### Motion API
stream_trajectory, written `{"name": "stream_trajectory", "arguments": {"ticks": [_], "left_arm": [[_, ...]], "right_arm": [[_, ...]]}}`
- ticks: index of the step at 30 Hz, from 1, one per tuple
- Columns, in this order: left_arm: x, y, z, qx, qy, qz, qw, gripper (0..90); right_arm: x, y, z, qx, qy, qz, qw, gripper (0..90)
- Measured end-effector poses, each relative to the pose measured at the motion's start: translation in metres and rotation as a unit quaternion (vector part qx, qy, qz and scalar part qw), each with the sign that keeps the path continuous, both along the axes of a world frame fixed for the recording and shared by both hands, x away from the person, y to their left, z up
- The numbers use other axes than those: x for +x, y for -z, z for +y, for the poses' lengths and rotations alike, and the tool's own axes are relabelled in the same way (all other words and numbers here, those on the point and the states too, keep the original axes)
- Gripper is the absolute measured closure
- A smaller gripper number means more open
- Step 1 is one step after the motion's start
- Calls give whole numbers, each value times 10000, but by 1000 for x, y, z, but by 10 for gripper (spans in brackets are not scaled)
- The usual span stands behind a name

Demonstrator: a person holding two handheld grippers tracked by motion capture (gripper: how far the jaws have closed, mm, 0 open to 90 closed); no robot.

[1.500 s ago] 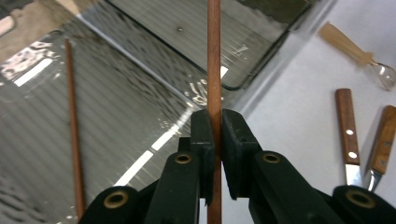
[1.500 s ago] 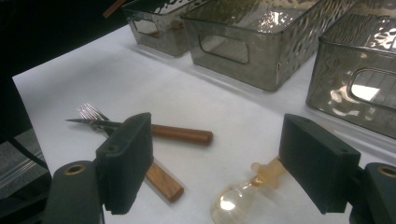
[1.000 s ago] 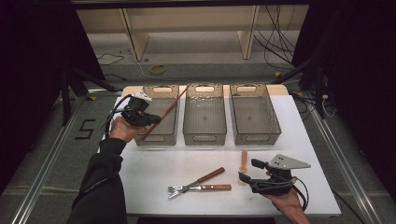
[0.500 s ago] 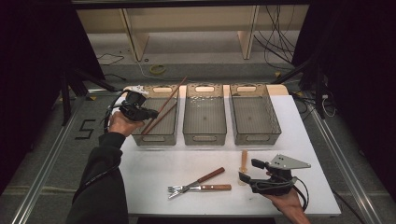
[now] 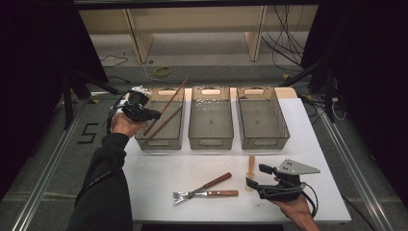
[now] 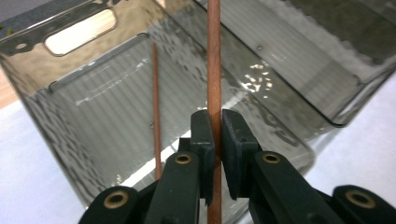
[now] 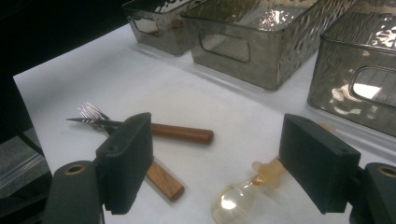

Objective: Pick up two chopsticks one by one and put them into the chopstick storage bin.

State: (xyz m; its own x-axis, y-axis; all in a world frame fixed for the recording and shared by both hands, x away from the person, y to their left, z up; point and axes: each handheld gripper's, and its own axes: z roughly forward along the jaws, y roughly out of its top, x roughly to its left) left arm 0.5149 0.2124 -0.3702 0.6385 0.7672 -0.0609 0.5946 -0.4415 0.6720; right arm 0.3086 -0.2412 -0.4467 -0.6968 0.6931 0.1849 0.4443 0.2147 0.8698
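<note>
Sorting of cutlery into bins looks to be the work in hand, and the step now is dropping a chopstick. At the left, the left gripper has its jaws clamped tight on one chopstick, which slants up over the far rim of the left bin. A second chopstick already lies inside that bin, leaning along its floor. The next move, I judge, calls for lowering the held stick until it clears the rim, then letting the jaws part so it falls beside its mate. The middle bin and the right bin look empty. Nearer, on the white table, two wooden-handled forks lie crossed. Just right of them lies an amber spoon. The right gripper rests at the near right, jaws wide apart and holding nothing, the spoon lying between them untouched.
</note>
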Motion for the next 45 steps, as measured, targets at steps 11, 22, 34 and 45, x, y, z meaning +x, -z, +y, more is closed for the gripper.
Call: {"name": "stream_trajectory", "arguments": {"ticks": [11,22,34,45], "left_arm": [[11,12,8,40,-279,0,9996,835],[16,24,12,22,-476,82,9988,835],[19,39,15,48,-595,280,9978,833],[17,34,10,-19,-703,464,9964,613]], "right_arm": [[0,0,0,6,3,12,10000,268],[-1,0,-1,10,-2,15,10000,268],[0,0,0,10,-7,19,10000,268],[0,0,0,14,1,25,10000,268]]}}
